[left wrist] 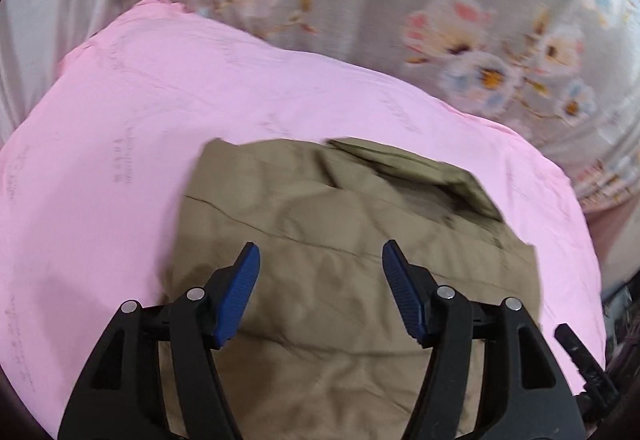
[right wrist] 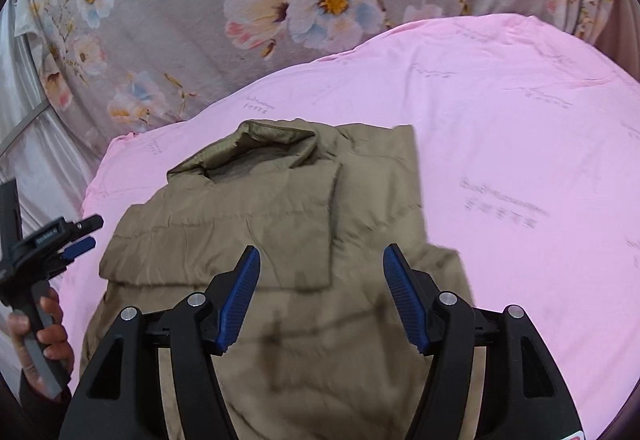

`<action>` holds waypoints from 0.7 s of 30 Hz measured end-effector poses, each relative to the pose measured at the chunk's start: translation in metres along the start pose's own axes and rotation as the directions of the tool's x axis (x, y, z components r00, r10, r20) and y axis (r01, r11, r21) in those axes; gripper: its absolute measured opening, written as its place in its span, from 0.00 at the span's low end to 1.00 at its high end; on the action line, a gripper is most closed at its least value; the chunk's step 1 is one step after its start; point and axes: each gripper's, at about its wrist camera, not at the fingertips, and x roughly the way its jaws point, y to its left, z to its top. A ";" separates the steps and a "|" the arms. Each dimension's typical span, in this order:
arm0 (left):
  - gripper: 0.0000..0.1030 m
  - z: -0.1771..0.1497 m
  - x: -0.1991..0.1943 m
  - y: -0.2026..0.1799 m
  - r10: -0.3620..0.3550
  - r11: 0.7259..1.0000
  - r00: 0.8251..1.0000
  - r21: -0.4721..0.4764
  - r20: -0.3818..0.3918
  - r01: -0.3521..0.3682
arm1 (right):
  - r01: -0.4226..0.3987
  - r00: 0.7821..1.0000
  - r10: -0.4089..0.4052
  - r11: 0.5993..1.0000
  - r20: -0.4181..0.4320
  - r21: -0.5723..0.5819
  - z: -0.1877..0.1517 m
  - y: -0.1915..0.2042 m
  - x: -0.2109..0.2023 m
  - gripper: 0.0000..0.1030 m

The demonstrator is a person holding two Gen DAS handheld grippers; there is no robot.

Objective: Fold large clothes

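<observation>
A khaki padded jacket lies partly folded on a pink sheet, collar at its far end. My left gripper hovers over it, open, with nothing between its blue pads. In the right wrist view the same jacket shows its collar at the far left and folded panels across the middle. My right gripper is open above the jacket's near part, its shadow falling on the cloth. The left gripper appears at the left edge of that view, held by a hand.
The pink sheet covers the work surface, with wide free room to the right of the jacket. Behind it hangs a grey floral cloth. The other gripper's black tip shows at the lower right of the left wrist view.
</observation>
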 end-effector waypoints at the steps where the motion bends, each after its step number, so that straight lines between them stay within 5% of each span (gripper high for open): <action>1: 0.60 0.001 0.005 0.009 0.014 1.000 1.000 -0.008 -0.007 -0.014 | -0.004 1.000 0.004 1.000 -0.016 0.010 0.006 0.001 0.011 0.61; 7: 0.59 -0.002 0.049 0.030 0.064 0.998 0.996 -0.013 -0.067 -0.065 | -0.011 0.994 0.015 0.999 -0.112 0.037 0.014 0.005 0.069 0.60; 9: 0.59 -0.010 0.054 0.029 0.093 0.996 0.993 0.016 -0.068 -0.092 | -0.051 0.989 0.055 0.998 -0.140 0.029 0.010 0.012 0.077 0.29; 11: 0.59 -0.017 0.056 0.025 0.131 0.990 0.990 0.054 -0.059 -0.128 | -0.086 0.987 0.087 0.996 -0.136 0.008 0.007 0.020 0.070 0.11; 16: 0.59 -0.025 0.043 0.023 0.132 0.989 0.990 0.077 -0.043 -0.129 | -0.210 0.978 0.210 0.977 0.000 -0.047 0.010 0.041 -0.002 0.07; 19: 0.59 -0.029 0.040 0.018 0.144 0.986 0.989 0.091 -0.036 -0.141 | -0.184 0.983 0.185 0.980 0.002 -0.081 0.002 0.042 -0.012 0.07; 21: 0.59 -0.034 0.042 0.012 0.168 0.980 0.985 0.116 -0.029 -0.163 | -0.097 0.995 0.094 0.990 -0.033 -0.103 -0.009 0.037 0.003 0.07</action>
